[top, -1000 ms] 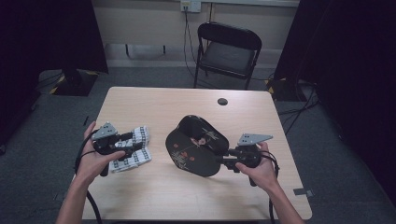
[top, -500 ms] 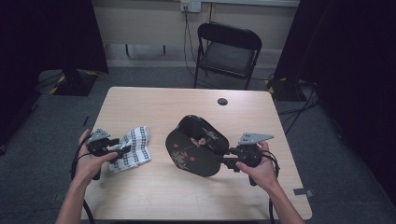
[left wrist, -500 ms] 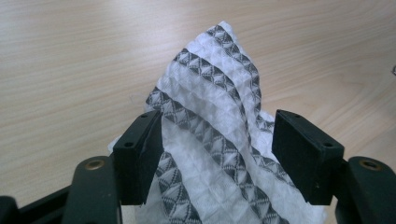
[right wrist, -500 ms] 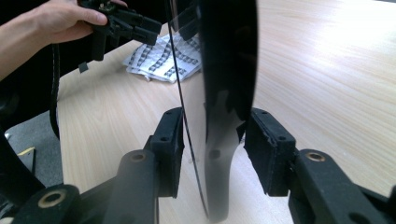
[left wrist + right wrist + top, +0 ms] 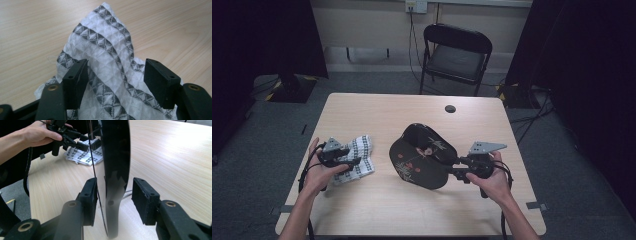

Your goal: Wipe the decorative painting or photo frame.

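A black plate (image 5: pixel 422 160) with red markings stands tilted on its edge on the table. In the right gripper view its rim (image 5: pixel 116 150) runs up between the jaws of my right gripper (image 5: pixel 113 197). Those jaws have just been opening, and a gap shows beside the right pad (image 5: pixel 143 200). From the high view the right gripper (image 5: pixel 452 167) sits at the plate's right edge. A white cloth (image 5: pixel 107 45) with grey checked stripes lies bunched at the table's left. My left gripper (image 5: pixel 116 80) is open astride a raised fold of it; the high view puts this gripper (image 5: pixel 354 161) on the cloth (image 5: pixel 362 147).
A small black round disc (image 5: pixel 450 108) lies near the far edge of the wooden table (image 5: pixel 377 115). A black folding chair (image 5: pixel 457 55) stands behind the table. Dark curtains hang at both sides. Cables trail from both grippers over the front edge.
The left gripper has sunk lower onto the cloth. The right hand and the plate have kept their place.
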